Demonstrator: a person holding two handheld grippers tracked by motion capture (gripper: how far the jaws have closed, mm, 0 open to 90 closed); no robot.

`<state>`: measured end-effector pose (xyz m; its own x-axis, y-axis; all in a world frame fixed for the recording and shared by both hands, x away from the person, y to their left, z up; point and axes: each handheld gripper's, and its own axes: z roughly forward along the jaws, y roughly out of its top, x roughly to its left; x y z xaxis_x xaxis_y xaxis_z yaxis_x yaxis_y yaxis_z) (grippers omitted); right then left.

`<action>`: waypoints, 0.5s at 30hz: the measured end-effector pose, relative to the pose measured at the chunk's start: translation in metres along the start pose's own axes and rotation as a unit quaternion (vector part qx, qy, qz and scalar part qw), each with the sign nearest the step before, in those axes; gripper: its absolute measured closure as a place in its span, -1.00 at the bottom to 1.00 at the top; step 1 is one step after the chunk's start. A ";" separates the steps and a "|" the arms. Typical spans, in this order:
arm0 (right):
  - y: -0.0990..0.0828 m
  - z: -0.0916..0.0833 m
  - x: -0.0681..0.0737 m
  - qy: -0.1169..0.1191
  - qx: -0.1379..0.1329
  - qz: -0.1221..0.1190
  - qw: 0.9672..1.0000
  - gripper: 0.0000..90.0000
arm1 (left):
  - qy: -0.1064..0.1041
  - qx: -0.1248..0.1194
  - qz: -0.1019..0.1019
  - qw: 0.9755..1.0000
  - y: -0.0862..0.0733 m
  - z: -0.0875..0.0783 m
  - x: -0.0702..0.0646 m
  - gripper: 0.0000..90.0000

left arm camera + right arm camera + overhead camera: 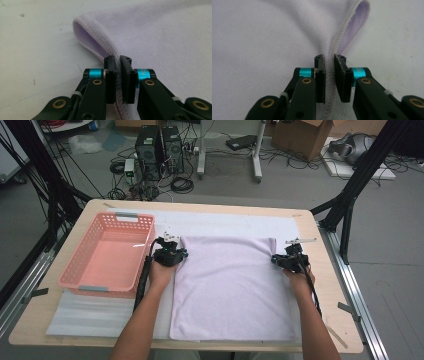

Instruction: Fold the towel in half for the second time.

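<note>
Jaws of left gripper (171, 251) and right gripper (289, 258) pinch opposite side hems of lilac towel (230, 285), spread flat on table (330, 320); forearms extend forward. Pink basket (75, 275) beside left gripper, contents none.

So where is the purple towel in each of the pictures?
High view: the lilac towel lies flat in the middle of the table, right of the pink basket.
Left gripper view: it covers the upper right, its edge pinched in the left tool.
Right gripper view: it covers the left and centre, its edge pinched in the right tool.
Shared landmark: the towel's stitched hem.
</note>
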<state>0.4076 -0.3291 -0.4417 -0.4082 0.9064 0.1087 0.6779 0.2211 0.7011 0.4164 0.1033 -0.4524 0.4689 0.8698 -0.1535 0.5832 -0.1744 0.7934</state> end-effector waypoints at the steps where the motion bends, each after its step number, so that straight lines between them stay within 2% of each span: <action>1: 0.000 0.000 0.000 -0.001 -0.001 -0.003 1.000 0.86 | -0.004 0.000 -0.010 1.000 0.000 0.000 0.002 0.88; 2: 0.000 0.000 0.001 -0.002 -0.002 -0.005 1.000 0.87 | -0.010 0.000 -0.021 1.000 0.000 0.000 0.003 0.88; 6: 0.000 -0.003 -0.005 0.015 -0.011 0.012 1.000 0.89 | -0.032 -0.008 -0.057 0.998 0.000 -0.003 0.011 0.90; 9: 0.000 -0.007 -0.008 0.020 -0.024 0.015 0.999 0.90 | -0.037 -0.025 -0.063 0.997 0.002 -0.007 0.011 0.90; 15: 0.002 -0.019 -0.010 0.033 -0.053 0.022 0.998 0.90 | -0.064 -0.044 -0.074 0.994 0.007 -0.019 0.011 0.90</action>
<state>0.4017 -0.3445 -0.4282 -0.4213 0.8878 0.1851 0.6296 0.1395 0.7643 0.4132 0.1204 -0.4378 0.4656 0.8164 -0.3416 0.5943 -0.0023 0.8043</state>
